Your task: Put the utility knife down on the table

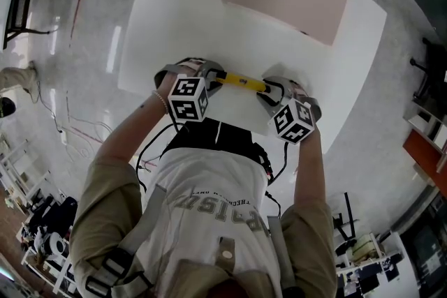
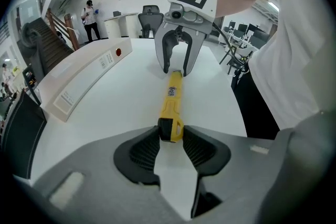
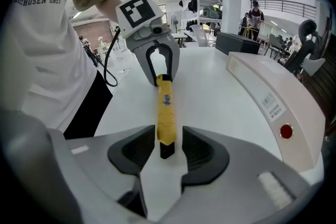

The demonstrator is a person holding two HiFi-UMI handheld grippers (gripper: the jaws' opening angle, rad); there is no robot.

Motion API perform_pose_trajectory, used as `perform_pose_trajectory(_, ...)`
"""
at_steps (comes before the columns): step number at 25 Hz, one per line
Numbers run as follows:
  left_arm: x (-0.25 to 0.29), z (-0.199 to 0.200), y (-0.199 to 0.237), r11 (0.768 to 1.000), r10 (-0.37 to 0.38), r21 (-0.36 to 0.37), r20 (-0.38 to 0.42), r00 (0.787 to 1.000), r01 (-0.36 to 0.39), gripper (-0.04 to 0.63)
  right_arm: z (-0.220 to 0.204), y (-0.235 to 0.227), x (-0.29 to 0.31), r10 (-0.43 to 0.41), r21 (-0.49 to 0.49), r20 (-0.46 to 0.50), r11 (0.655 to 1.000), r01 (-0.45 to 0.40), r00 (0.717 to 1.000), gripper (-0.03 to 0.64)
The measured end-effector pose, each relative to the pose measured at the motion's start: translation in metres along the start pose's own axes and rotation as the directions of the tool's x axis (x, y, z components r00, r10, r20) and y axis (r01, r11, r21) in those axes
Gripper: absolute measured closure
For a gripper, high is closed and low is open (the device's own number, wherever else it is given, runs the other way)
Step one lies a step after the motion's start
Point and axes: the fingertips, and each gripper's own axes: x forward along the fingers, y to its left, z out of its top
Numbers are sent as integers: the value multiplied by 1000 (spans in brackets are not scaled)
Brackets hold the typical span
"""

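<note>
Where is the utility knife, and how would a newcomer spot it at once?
Start at the big white table, then come to its near edge, where the left gripper and right gripper face each other. The knife is the slim bar spanning between them, the only yellow thing there, with a black tip at the right gripper's end.

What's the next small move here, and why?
Likely open the left gripper and release. Its jaws clamp one end of the yellow utility knife, the right gripper stands open around the other end, and the knife seems to lie on or just above the white table.
</note>
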Motion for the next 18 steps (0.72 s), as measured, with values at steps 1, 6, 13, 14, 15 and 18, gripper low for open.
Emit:
perform_pose_trajectory(1, 1, 0, 0, 1000, -3, -4, -3, 1000, 3, 446, 0, 1, 2, 2, -7, -4, 1000, -2, 1000, 453)
perform_pose_trajectory(6, 2, -1, -1, 999, -27, -25, -24, 999, 26, 445, -1, 5, 10, -2, -29, -29, 1000, 1, 1000, 464)
perform_pose_trajectory(13, 1, -1, 0, 998, -44, -37, -41, 998, 42, 444, -2, 3, 12, -23, -51, -42, 999, 21, 999, 491)
perform_pose_trajectory(14, 2, -1, 0, 998, -43, -37, -41, 998, 42, 443, -3, 3, 12, -24, -54, -43, 998, 21, 999, 491)
perform_pose_trajectory(15, 2, -2, 0, 998, -42, -38, -40, 998, 41, 443, -3, 3, 13, -25, -57, -44, 998, 23, 999, 492)
perform_pose_trajectory(18, 3, -2, 1, 999, -35, -39, -30, 999, 34, 442, -4, 2, 14, -33, -67, -47, 997, 30, 998, 492)
